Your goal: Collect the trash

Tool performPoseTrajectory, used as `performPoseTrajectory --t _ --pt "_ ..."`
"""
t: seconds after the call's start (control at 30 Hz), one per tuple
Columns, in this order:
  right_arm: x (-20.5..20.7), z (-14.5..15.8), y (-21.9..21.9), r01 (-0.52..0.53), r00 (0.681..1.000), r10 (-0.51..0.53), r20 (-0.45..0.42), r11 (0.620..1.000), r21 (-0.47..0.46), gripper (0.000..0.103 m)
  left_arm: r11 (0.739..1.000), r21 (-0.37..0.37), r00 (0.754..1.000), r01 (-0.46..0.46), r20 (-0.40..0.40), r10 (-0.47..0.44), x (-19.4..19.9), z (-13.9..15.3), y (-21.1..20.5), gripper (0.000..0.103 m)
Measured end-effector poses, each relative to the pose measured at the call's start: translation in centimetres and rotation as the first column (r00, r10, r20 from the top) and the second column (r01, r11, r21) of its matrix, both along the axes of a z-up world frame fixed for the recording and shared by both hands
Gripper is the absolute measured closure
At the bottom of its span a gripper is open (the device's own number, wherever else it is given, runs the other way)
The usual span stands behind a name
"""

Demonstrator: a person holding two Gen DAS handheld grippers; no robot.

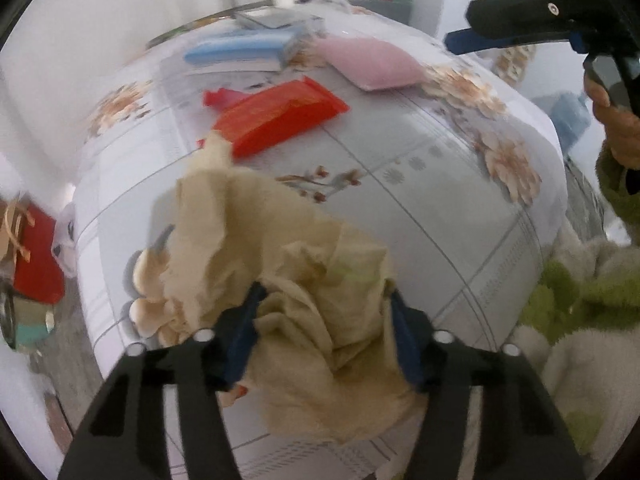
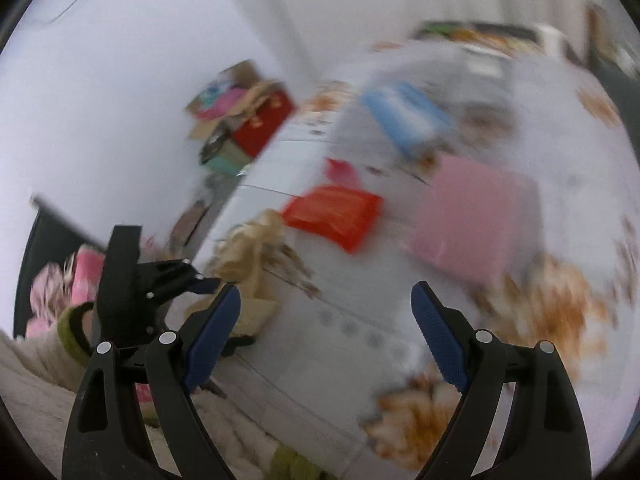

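Table: I see the flower-print tablecloth [image 1: 420, 208] covering the whole work surface; a loose cloth can drag along if a fingertip catches it during a lift.
Pink pack: the pink pack [image 1: 372, 62] lies toward the far side of the table, near the blue pack [image 1: 240, 48]; I cannot tell whether either counts as trash.
Red wrapper: the red wrapper [image 1: 280, 116] lies flat just beyond the tissue wad, its near end close to the wad's upper tip; I judge it a later pickup.
Tissue wad: the crumpled beige tissue [image 1: 296, 280] rests on the tablecloth near the table's front edge, directly between my left fingers.
Left gripper: the left gripper [image 1: 324, 324] has its blue pads pressed into both sides of the tissue, so I read it as clamped on the wad.
Risk, grip: only folds may be pinched, so soft paper can tear or slip out.
Risk, trailing end: the loose tip may brush the red wrapper.
Right gripper: the right gripper [image 2: 326, 332] stands wide apart, holding nothing; its view is blurred, so I cannot judge clearance.
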State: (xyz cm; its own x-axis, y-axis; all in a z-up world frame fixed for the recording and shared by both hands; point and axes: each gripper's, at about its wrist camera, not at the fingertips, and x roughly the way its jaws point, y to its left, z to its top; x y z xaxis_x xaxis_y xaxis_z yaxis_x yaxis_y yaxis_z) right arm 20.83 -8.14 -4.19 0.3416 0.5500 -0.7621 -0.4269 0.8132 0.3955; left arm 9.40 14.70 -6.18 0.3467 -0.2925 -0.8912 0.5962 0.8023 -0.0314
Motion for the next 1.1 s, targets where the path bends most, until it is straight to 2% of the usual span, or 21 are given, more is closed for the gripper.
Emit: performPoseTrajectory --t 0.13,0.23,0.33,0.5,0.7,0.9,1.0,1.1 --pt "2.9 -0.5 3.1 -0.086 0.996 0.087 0.012 0.995 -0.042 0.020 0.994 -0.037 0.995 -0.099 -0.008 0.099 0.5 0.1 1.1 0.072" --pt "4.7 -1.1 5.2 -0.131 0.991 0.132 0.004 0.987 -0.091 0.020 0.985 -0.068 0.987 -0.160 -0.020 0.159 0.7 0.2 1.6 0.080" --pt "6.6 -2.2 7.2 -0.147 0.989 0.144 -0.032 0.976 -0.162 0.020 0.974 -0.104 0.979 -0.202 -0.032 0.199 0.7 0.3 2.2 0.081" --pt "7.8 -3.2 9.1 -0.181 0.983 0.184 -0.013 0.950 -0.253 0.020 0.968 -0.117 0.975 -0.223 -0.022 0.222 0.6 0.4 2.2 0.082" --pt "9.6 -5.7 9.5 -0.207 0.978 0.190 -0.084 0.924 -0.320 0.020 0.964 -0.129 0.972 -0.234 -0.023 0.233 0.5 0.4 2.2 0.082" --pt "8.7 -7.2 9.3 -0.221 0.974 0.185 -0.133 0.912 -0.345 0.021 0.957 -0.140 0.967 -0.254 -0.042 0.251 0.5 0.4 2.8 0.082" --pt "7.8 -7.1 9.3 -0.218 0.976 0.194 -0.103 0.904 -0.368 0.027 0.952 -0.149 0.964 -0.267 -0.050 0.263 0.6 0.4 3.1 0.082" --pt "7.5 -6.9 8.9 -0.194 0.981 0.174 -0.086 0.906 -0.376 0.042 0.950 -0.146 0.961 -0.277 -0.048 0.273 0.7 0.4 3.2 0.082"
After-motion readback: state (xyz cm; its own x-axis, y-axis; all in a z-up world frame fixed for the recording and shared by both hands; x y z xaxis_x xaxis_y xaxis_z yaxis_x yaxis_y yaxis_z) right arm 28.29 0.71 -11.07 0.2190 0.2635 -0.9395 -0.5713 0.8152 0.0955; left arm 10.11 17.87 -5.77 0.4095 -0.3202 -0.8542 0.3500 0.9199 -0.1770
